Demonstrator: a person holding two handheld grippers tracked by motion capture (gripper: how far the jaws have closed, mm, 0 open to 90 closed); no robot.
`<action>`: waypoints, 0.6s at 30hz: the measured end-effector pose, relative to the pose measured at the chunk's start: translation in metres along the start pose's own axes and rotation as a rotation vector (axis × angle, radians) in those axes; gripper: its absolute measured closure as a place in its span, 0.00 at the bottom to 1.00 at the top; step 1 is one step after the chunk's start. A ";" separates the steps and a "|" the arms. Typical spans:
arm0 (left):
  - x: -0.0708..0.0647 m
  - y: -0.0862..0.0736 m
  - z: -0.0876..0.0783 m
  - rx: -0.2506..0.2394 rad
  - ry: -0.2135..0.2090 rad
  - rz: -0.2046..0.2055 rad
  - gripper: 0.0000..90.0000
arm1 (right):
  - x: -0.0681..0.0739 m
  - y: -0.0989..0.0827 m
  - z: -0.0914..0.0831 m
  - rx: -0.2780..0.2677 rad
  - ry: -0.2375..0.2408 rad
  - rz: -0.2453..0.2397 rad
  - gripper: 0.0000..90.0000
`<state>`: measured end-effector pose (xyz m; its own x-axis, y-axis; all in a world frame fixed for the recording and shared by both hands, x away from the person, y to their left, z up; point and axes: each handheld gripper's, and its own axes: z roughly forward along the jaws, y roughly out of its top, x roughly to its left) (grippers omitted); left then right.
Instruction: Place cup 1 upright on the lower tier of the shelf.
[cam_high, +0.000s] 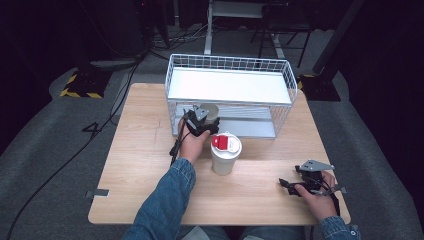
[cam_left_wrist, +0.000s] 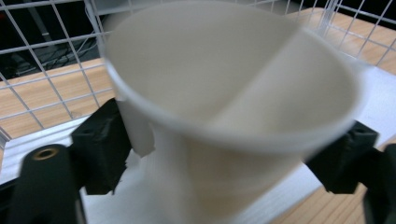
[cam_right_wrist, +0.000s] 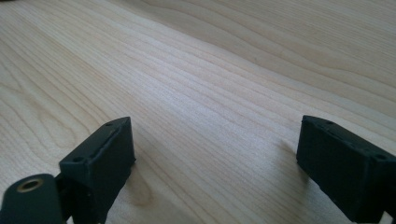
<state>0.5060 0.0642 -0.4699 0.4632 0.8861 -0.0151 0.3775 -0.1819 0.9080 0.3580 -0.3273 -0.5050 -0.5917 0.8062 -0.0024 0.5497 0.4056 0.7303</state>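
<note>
A white paper cup, without a lid, stands on the lower shelf of the white wire rack. In the high view this cup sits just inside the rack's front opening. My left gripper reaches in to it. In the left gripper view its black jaws stand apart on either side of the blurred cup, and the left gripper is open; the pads do not visibly press on the cup. My right gripper rests low over the table near the front right, and the right gripper is open over bare wood.
A second white cup with a red and white lid stands on the wooden table, just right of my left hand. The rack's wires close in the shelf at the back and sides. Cables lie on the floor at the left.
</note>
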 end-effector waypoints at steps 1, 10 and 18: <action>0.001 0.000 -0.001 0.003 -0.002 0.002 0.17 | 0.000 0.000 0.000 0.000 0.000 0.000 0.13; 0.001 0.000 -0.005 -0.003 -0.029 0.008 0.15 | 0.000 0.000 0.000 -0.001 0.000 0.000 0.13; -0.003 0.006 -0.014 -0.029 -0.052 0.025 0.15 | 0.000 0.000 0.000 -0.001 -0.001 -0.002 0.13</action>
<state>0.4956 0.0661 -0.4590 0.5138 0.8578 -0.0135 0.3426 -0.1907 0.9199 0.3580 -0.3273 -0.5051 -0.5921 0.8058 -0.0041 0.5481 0.4065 0.7310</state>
